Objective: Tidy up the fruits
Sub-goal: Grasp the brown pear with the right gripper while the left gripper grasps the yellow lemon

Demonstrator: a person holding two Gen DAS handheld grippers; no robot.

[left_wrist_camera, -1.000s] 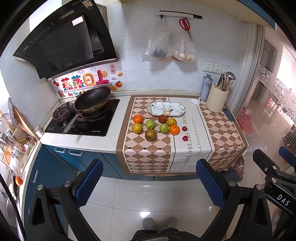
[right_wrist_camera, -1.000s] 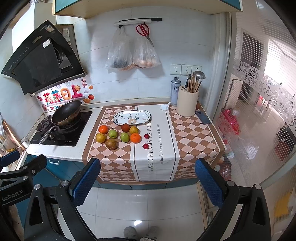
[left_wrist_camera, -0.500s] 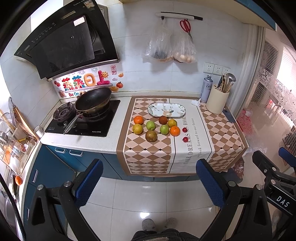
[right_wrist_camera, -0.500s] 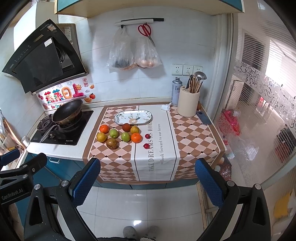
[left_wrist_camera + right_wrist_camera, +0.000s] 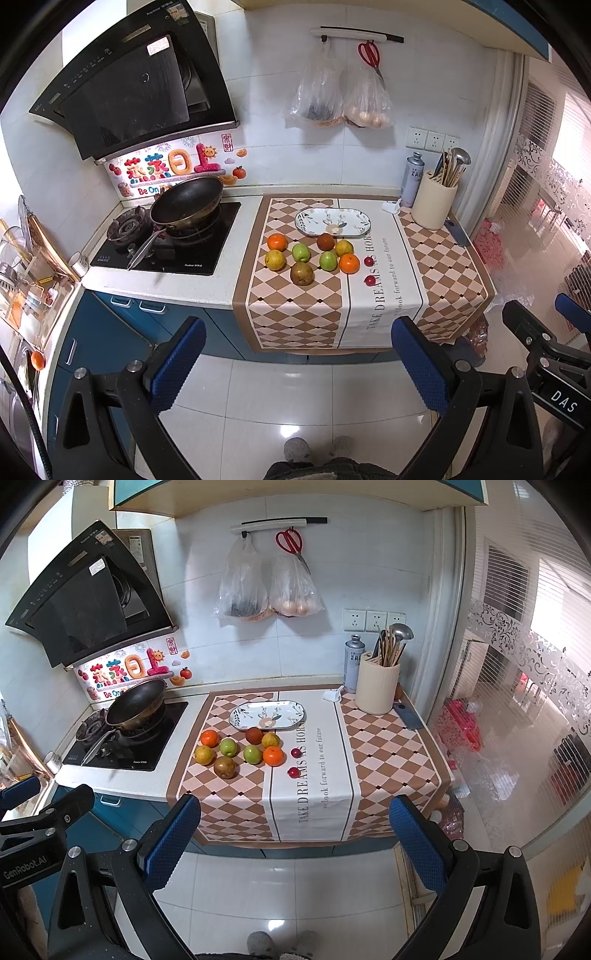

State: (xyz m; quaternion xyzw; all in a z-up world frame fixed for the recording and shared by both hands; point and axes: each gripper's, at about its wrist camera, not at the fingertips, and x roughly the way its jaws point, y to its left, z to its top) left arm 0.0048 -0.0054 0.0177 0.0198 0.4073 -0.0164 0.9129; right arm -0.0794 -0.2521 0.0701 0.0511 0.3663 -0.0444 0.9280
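Several fruits lie loose on the checked cloth (image 5: 295,314) (image 5: 388,757) of the counter: two oranges (image 5: 277,242) (image 5: 273,756), two green apples (image 5: 300,252) (image 5: 228,747), yellow pears (image 5: 274,259) (image 5: 204,754), a brown pear (image 5: 301,273) (image 5: 224,767) and two small red fruits (image 5: 369,280) (image 5: 293,772). Behind them sits an empty oval patterned plate (image 5: 332,221) (image 5: 266,715). My left gripper (image 5: 299,365) and my right gripper (image 5: 295,840) both hang open over the floor, well short of the counter, holding nothing.
A stove with a black pan (image 5: 186,206) (image 5: 136,703) stands left of the cloth. A utensil holder (image 5: 434,205) (image 5: 377,686), a spray can (image 5: 352,662) and a phone (image 5: 407,716) occupy the back right. Plastic bags (image 5: 266,590) hang on the wall. A person's feet (image 5: 317,448) show below.
Both views have drifted slightly: the counter and fruits sit a touch lower and further right in frame. Both grippers stay open; no fruit has moved.
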